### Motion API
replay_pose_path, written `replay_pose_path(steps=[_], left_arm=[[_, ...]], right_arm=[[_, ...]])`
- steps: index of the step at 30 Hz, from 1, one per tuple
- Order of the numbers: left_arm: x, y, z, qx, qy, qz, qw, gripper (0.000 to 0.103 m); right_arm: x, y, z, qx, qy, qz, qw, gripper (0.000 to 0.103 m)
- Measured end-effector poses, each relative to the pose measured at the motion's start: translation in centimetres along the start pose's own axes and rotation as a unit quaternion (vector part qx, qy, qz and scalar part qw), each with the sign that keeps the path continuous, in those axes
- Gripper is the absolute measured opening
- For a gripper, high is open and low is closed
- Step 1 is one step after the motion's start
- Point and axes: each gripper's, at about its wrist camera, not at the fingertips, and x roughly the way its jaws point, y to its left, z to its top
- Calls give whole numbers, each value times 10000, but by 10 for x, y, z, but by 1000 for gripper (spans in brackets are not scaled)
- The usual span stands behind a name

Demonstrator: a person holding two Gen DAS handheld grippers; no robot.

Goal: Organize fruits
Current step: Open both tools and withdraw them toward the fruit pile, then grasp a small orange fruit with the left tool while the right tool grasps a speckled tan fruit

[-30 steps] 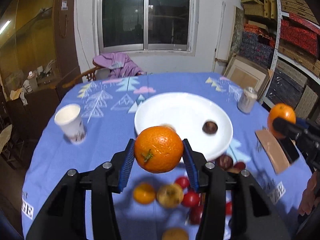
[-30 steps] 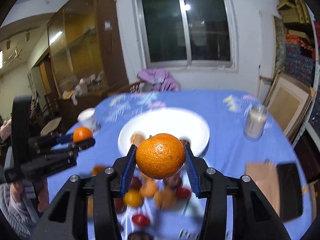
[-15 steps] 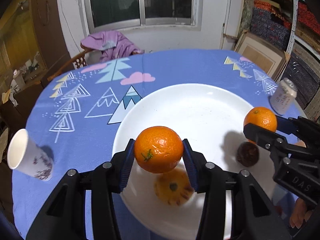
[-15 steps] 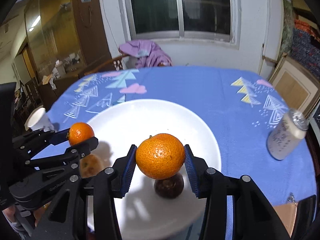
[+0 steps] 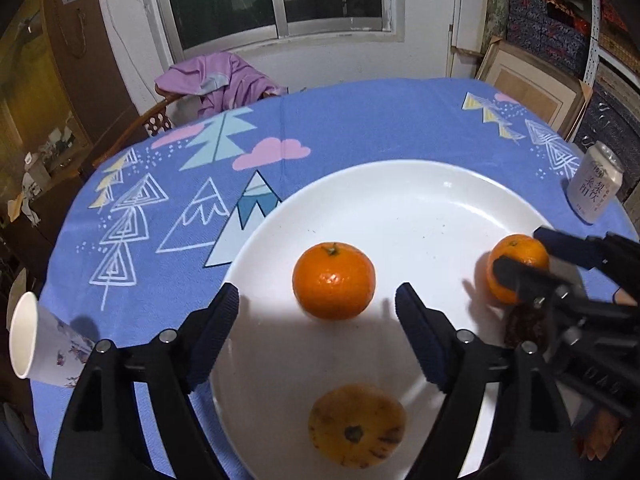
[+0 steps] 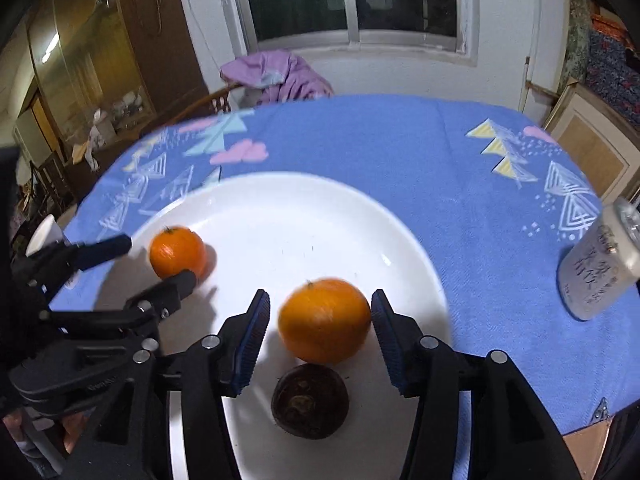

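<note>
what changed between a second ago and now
Both tongs came in over the white round plate and have just been opening: the left tongs let go of one orange, the right tongs the other. The yellow fruit and dark fruit stayed.

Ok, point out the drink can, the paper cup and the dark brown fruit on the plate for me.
drink can [image 6: 599, 267], right wrist view, on its printed side wall.
paper cup [image 5: 25, 340], left wrist view, on its open white mouth.
dark brown fruit [image 6: 309, 401], right wrist view, on its top by the stem scar.
</note>
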Motion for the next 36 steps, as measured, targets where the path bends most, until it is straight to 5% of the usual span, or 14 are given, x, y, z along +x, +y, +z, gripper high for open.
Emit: replay_pose_path(steps=[5,7,13,17,20,32,36], left_arm=[[-76,25,-5,-421,-654,-18,9970,80],[-108,35,-12,-637,-842,-106,9944,89],[-184,41,-88,-834,-1268,-98,9884,95],[-179,30,-149,-763,-1165,64,9902,95],[-157,29,-174,-750,-934,201,9926,95],[-108,54,-176,-1240,-177,-258,9918,95],[-105,48,-177,-1108,-191,-101,9936,96]], right_arm=[[-88,0,1,31,-868,111,9962,73],[-127,-1,-10,86,-1187,252,9926,82],[-192,-1,-89,219,-1722,497,9836,92],[-189,4,-141,7,-1731,109,9848,95],[-180,2,-149,-22,-1585,-94,9873,95],[-143,-20,-151,698,-863,119,9937,98],[-139,-16,-153,607,-804,42,9949,98]])
